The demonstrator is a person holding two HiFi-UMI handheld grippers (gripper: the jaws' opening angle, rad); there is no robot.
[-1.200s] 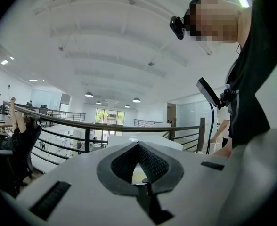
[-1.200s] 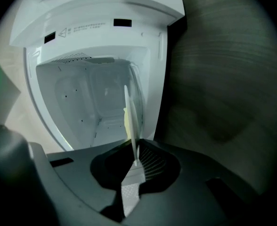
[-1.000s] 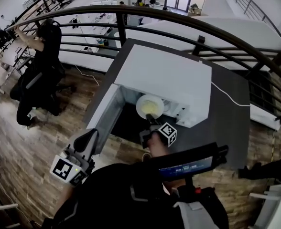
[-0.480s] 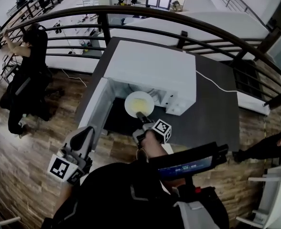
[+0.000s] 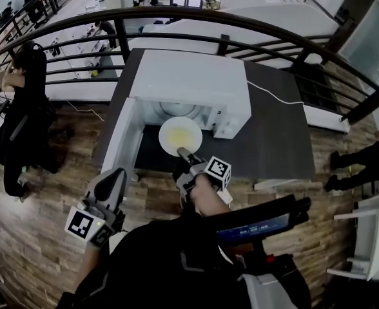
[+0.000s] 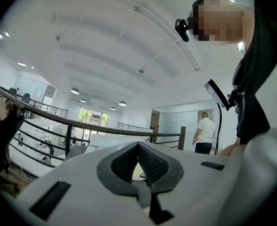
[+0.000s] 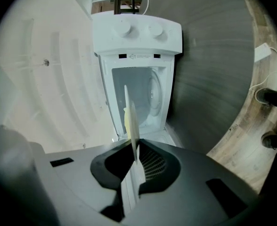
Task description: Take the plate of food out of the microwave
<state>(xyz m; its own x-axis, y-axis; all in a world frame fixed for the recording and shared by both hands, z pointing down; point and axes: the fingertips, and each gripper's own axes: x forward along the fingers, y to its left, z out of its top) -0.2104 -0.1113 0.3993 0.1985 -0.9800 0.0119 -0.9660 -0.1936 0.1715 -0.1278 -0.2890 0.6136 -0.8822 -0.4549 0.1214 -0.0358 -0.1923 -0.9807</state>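
A white microwave point(image 5: 189, 82) stands on a dark grey table point(image 5: 273, 134), its door point(image 5: 122, 143) swung open to the left. A white plate with yellow food point(image 5: 180, 134) hangs just in front of the open cavity. My right gripper point(image 5: 182, 152) is shut on the plate's near rim. In the right gripper view the plate point(image 7: 129, 117) shows edge-on between the pads of the right gripper point(image 7: 134, 147), with the microwave point(image 7: 136, 36) and its empty cavity behind. My left gripper point(image 5: 112, 180) hangs low at the left, away from the table. Its jaws meet with nothing between them in the left gripper view point(image 6: 138, 147).
A black curved railing point(image 5: 176, 15) runs behind the table. A white cable point(image 5: 273, 95) crosses the tabletop at the right of the microwave. A person point(image 5: 22, 108) sits at the left, and someone's feet point(image 5: 347, 166) stand at the right on the wooden floor.
The plate has come out of the microwave's mouth toward me, carried by the right gripper. The left gripper has stayed low at the left.
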